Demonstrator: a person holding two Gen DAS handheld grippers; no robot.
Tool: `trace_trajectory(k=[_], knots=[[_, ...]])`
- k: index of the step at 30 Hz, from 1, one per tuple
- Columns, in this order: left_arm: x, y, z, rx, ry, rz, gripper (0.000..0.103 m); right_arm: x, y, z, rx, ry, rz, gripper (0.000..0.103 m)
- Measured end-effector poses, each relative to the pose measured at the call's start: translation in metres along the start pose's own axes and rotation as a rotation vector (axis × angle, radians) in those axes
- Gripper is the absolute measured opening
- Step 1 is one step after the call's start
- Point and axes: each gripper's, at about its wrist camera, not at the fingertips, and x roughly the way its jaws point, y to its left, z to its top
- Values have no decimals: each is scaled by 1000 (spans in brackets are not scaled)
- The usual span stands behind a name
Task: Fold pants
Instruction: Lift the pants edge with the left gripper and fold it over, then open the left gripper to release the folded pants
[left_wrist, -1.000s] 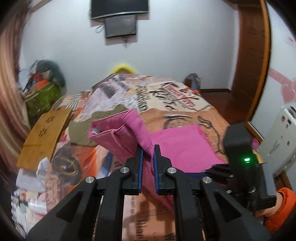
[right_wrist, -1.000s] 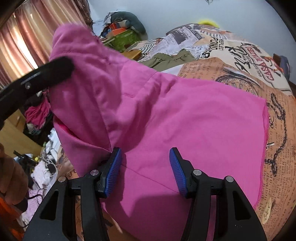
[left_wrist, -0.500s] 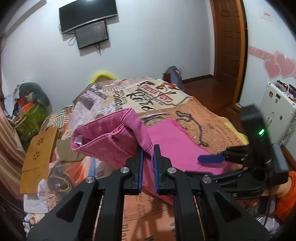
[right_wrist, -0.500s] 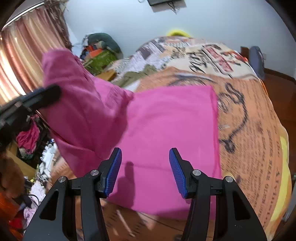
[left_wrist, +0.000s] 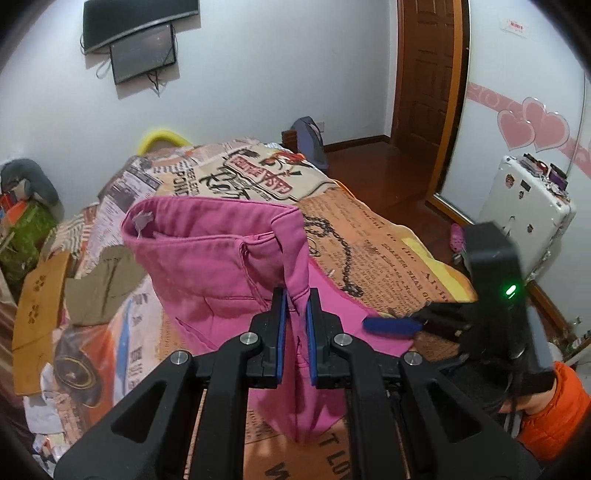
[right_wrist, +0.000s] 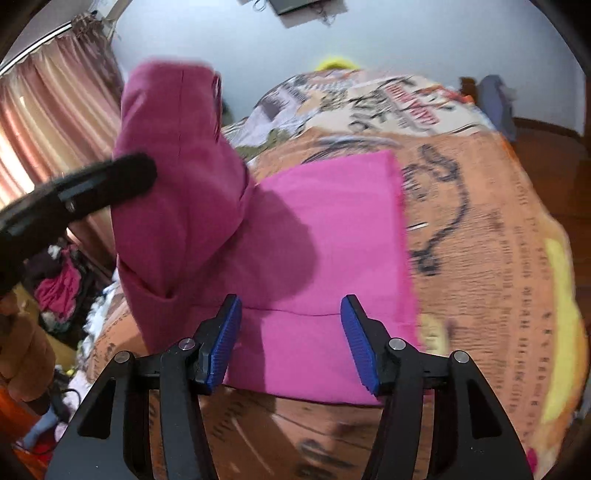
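The pink pants lie partly on the bed, with the waistband end lifted. My left gripper is shut on a fold of the pink cloth and holds the waistband up, open side facing the camera. In the right wrist view the lifted part hangs at left and the rest of the pink pants lies flat on the bedspread. My right gripper is open and empty, just above the near edge of the flat part. It also shows in the left wrist view at right.
The bed carries a newspaper-print spread. An olive garment and a wooden board lie at left. A white suitcase and a wooden door are at right. Curtains and a clothes pile are at left.
My left gripper has lifted the waistband end higher and turned right. My right gripper has pulled back from the cloth toward its near edge, still open.
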Motion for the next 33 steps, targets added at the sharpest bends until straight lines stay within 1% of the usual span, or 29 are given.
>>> trace_trajectory(k=[3,6,8,9,11,14,19,22,27,33], knots=[[3,-5,1,3,6,-11,9,-9,-10,-1,-3,-10,-62,53],[6,-10,1,2,14,-26,9,-4,-18,-6,-15,19,-107,53],[11,-13,1,-6,27,-40,9,6,-22,-13,-8,62,-103,53],[14,-14,2,-8,33,-45,9,9,-23,-17,-2,63,-99,53],[19,-17,2,-10,46,-57,9,9,-26,-20,23,41,-89,53],[27,-23,3,-4,65,-71,9,6,-31,-20,44,42,-73,53],[40,-32,4,0,92,-93,9,2,-32,-22,29,39,-85,53],[51,-36,4,-3,118,-111,9,-1,-33,-24,39,32,-88,53],[65,-46,-3,22,155,-120,9,-10,-36,-32,63,20,-91,53],[82,-50,-12,20,222,-155,9,-17,-43,-36,85,16,-123,53]])
